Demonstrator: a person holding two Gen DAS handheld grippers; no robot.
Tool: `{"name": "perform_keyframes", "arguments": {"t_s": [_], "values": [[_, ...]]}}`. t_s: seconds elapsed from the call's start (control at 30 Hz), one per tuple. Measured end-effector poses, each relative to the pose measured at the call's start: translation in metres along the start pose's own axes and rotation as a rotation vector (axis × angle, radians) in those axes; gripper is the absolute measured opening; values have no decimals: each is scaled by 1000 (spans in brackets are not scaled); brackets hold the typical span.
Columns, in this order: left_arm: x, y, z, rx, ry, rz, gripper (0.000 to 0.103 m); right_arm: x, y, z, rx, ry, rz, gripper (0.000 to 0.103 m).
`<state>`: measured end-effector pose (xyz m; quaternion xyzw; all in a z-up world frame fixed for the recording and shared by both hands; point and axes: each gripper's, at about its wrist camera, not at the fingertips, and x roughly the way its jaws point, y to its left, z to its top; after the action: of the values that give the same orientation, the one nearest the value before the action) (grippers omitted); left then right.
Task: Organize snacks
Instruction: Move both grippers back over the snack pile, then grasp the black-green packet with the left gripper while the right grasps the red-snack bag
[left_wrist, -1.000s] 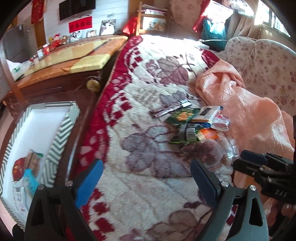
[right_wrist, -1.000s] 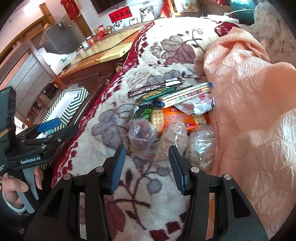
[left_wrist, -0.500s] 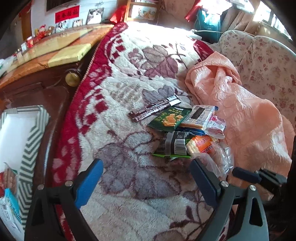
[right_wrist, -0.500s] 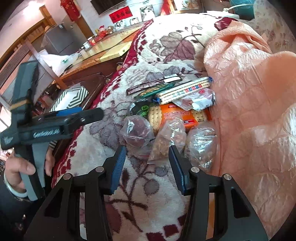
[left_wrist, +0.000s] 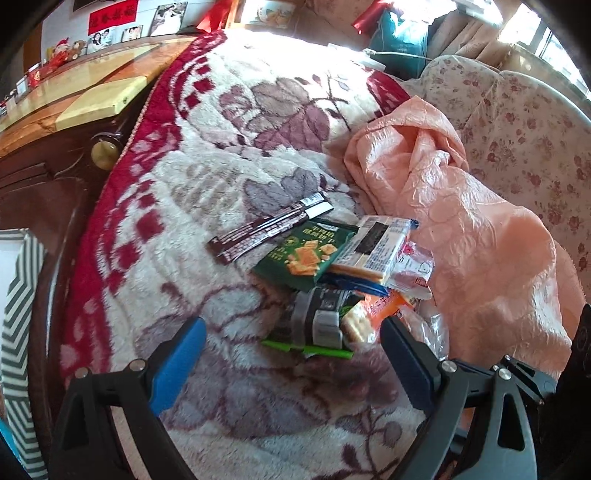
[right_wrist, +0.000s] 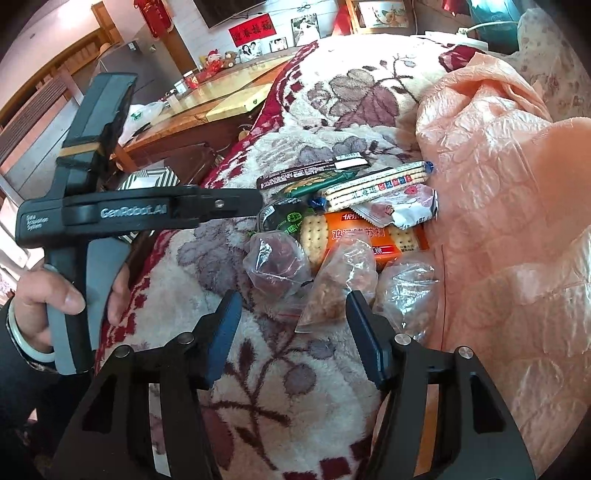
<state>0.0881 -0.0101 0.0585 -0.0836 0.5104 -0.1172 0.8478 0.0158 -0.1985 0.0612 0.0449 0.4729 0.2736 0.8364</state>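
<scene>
Snacks (right_wrist: 354, 221) lie in a loose heap on a plush floral blanket (left_wrist: 207, 184), just beside a rumpled peach quilt (left_wrist: 461, 236). At the far edge of the heap lies a long dark-brown wrapper with a white end (left_wrist: 269, 227); its print is too small to read. Touching it is a green packet picturing square crackers (left_wrist: 306, 254), with Chinese characters I cannot make out. A long sleeve of biscuits (right_wrist: 376, 184) carries blue and red lettering, partly Japanese katakana, and a small white-and-pink pouch (right_wrist: 402, 206) rests against it. Under these lies an orange cracker pack (right_wrist: 365, 236) with white Chinese characters, and beside it a dark green pouch (right_wrist: 284, 218) with a grey barcode panel. Nearest the right wrist camera sit three clear plastic bags: one of dark reddish pieces (right_wrist: 277, 262), one of tan crumbly bits (right_wrist: 340, 284), one largely see-through (right_wrist: 406, 291).

The right tool (right_wrist: 291, 332) hangs above the blanket, its jaws having just been opening; now they stand apart around the tan bag's near end, with the pads not pressing it. The left tool (left_wrist: 291, 350) is spread wide over the blanket, nothing between its jaws. In the right wrist view its body reads "GenRobot.AI", gripped by a hand (right_wrist: 59, 295). A striped box (left_wrist: 22, 332) sits off the blanket's red border.
</scene>
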Motion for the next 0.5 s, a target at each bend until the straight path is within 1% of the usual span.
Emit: {"name": "perform_keyframes", "arguments": {"t_s": [0.2, 0.3, 0.37, 0.4, 0.43, 0.5], "values": [[15, -5, 5, 18, 26, -32, 96, 5, -5, -1, 16, 18, 10, 59], [24, -10, 5, 44, 44, -32, 96, 8, -4, -2, 10, 25, 12, 59], [28, -11, 6, 59, 38, -32, 94, 10, -2, -1, 2, 29, 9, 59], [30, -11, 5, 65, 34, -36, 81, 10, -2, -1, -2, 29, 9, 59], [32, -10, 5, 67, 41, -41, 62, 10, -1, -1, -6, 28, 8, 59], [40, -7, 5, 59, 82, -56, 47, 10, 1, 0, -18, 22, 7, 59]]}}
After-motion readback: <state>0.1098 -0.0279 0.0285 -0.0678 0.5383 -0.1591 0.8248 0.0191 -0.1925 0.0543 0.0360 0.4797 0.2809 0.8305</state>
